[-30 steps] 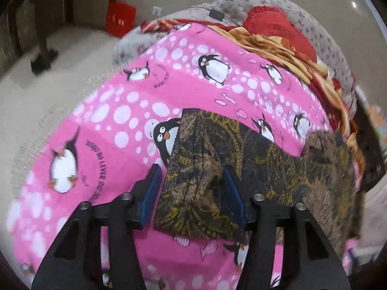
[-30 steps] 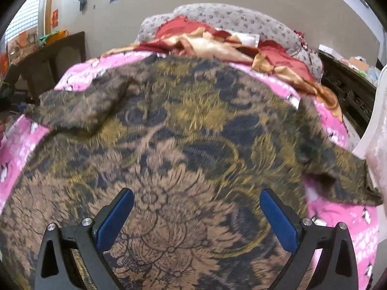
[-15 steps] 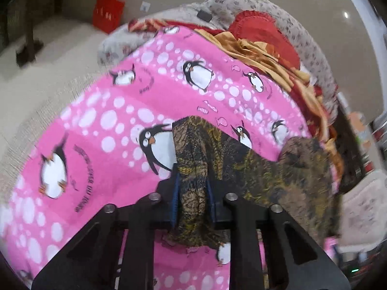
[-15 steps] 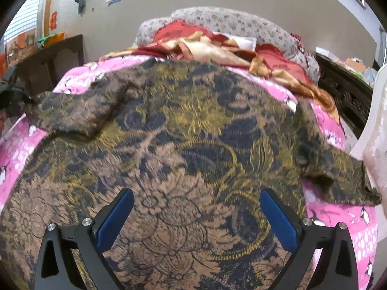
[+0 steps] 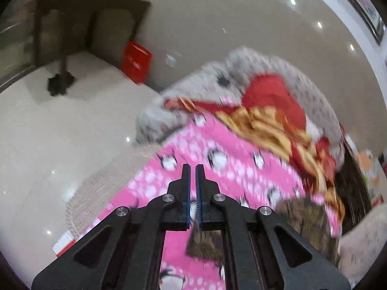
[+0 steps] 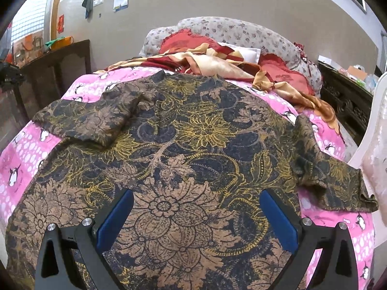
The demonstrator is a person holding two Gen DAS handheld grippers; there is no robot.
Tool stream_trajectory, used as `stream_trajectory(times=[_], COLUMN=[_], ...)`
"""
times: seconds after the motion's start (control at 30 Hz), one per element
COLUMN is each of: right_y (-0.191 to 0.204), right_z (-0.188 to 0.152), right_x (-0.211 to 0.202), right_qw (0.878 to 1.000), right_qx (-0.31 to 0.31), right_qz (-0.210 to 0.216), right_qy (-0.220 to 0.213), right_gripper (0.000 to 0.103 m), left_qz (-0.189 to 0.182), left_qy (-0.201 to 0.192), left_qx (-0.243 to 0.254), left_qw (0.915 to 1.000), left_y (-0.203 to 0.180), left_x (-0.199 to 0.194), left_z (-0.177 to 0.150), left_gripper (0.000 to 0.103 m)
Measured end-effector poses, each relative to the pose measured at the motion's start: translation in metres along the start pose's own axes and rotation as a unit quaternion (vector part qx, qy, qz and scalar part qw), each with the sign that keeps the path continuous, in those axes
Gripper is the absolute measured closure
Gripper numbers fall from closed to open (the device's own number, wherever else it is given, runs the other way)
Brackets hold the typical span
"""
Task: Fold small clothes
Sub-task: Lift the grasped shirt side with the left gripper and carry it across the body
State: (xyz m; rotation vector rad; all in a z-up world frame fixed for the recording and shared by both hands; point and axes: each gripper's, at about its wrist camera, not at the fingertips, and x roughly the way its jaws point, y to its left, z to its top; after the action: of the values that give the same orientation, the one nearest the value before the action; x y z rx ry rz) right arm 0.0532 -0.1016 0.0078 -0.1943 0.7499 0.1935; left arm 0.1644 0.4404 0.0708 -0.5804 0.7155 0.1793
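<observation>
Beige wall (image 6: 241,2), pale glossy floor (image 5: 48,125), dark wooden table (image 5: 84,7).

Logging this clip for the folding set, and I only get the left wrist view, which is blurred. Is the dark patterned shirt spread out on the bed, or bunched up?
Observer: Spread out. The right wrist view shows the shirt lying open across the pink penguin sheet.
Operator: Are the right tongs gripping it?
Observer: No. The right tongs stand wide open over its lower part, and no cloth is pinched.
Operator: Are the sleeves folded in yet?
Observer: Not the one at that picture's right: that sleeve trails outward over the sheet.
</observation>
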Motion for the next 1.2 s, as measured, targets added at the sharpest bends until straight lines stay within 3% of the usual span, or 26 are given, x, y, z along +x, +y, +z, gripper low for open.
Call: stream_trajectory(times=[0.03,0.1,0.13,0.17,0.23,0.33,0.37,0.43,0.5,0.53,0.6,0.63,0.73,0.8,0.93,1.0,1.03,1.1,1.2], right_y=[0.001,0.005,0.007,0.009,0.012,0.011,0.011,0.01,0.01,0.01,0.01,0.01,0.011,0.011,0.01,0.008,0.008,0.007,0.007], right_z=[0.0,-0.002,-0.003,-0.005,-0.008,-0.013,-0.014,-0.016,-0.017,-0.018,-0.018,-0.018,-0.018,-0.018,-0.018,-0.018,-0.018,-0.018,-0.017], right_x=[0.001,0.003,0.004,0.006,0.009,0.013,0.014,0.018,0.021,0.023,0.025,0.026,0.027,0.027,0.024,0.025,0.025,0.025,0.023], right_qw=[1.0,1.0,1.0,1.0,1.0,1.0,1.0,0.999,0.999,0.999,0.999,0.999,0.999,0.999,0.999,0.999,0.999,0.999,0.999], right_qx=[0.002,0.002,-0.004,-0.008,-0.016,-0.013,-0.012,-0.011,-0.01,-0.01,-0.011,-0.011,-0.012,-0.011,-0.008,-0.004,-0.004,-0.002,-0.002], right_qz=[0.002,0.006,0.007,0.006,0.002,0.003,0.004,0.002,0.004,0.004,0.004,0.003,0.004,0.002,0.002,0.004,0.003,0.004,0.002], right_qy=[0.002,0.005,0.008,0.011,0.016,0.023,0.024,0.03,0.035,0.039,0.042,0.043,0.043,0.042,0.038,0.038,0.039,0.039,0.036], right_gripper=[0.0,0.0,0.0,0.0,0.0,0.0,0.0,0.0,0.0,0.0,0.0,0.0,0.0,0.0,0.0,0.0,0.0,0.0,0.0], left_qz=[-0.008,-0.011,-0.006,0.004,0.0,-0.043,-0.049,-0.099,-0.168,-0.2,-0.252,-0.258,-0.217,-0.16,-0.128,-0.101,-0.075,-0.064,-0.032], left_qy=[0.019,0.058,0.07,0.08,0.094,0.151,0.136,0.127,0.116,0.116,0.127,0.131,0.143,0.142,0.139,0.141,0.145,0.148,0.126], left_qx=[0.003,0.006,0.009,0.013,0.018,-0.003,-0.007,-0.058,-0.115,-0.129,-0.131,-0.117,-0.086,-0.074,-0.066,-0.066,-0.069,-0.08,-0.026], left_qw=[0.9998,0.9983,0.9975,0.9967,0.9954,0.9876,0.9895,0.9853,0.9722,0.9644,0.9505,0.9499,0.9619,0.9741,0.9798,0.9826,0.9842,0.9836,0.9912], left_y=[-0.002,-0.006,-0.008,-0.01,-0.012,-0.009,-0.008,0.004,0.019,0.021,0.013,0.005,-0.011,-0.015,-0.02,-0.022,-0.018,-0.01,-0.027], left_x=[0.008,0.032,0.039,0.05,0.066,0.096,0.096,0.094,0.091,0.089,0.086,0.085,0.089,0.094,0.097,0.099,0.102,0.102,0.086], left_z=[-0.005,-0.022,-0.029,-0.038,-0.053,-0.073,-0.077,-0.075,-0.072,-0.07,-0.069,-0.069,-0.069,-0.068,-0.069,-0.071,-0.07,-0.071,-0.068], left_gripper=[0.098,0.083,0.061,0.044,0.043,0.043,0.04,0.035,0.035,0.043,0.047,0.047,0.047,0.047,0.048,0.068,0.093,0.098,0.099])
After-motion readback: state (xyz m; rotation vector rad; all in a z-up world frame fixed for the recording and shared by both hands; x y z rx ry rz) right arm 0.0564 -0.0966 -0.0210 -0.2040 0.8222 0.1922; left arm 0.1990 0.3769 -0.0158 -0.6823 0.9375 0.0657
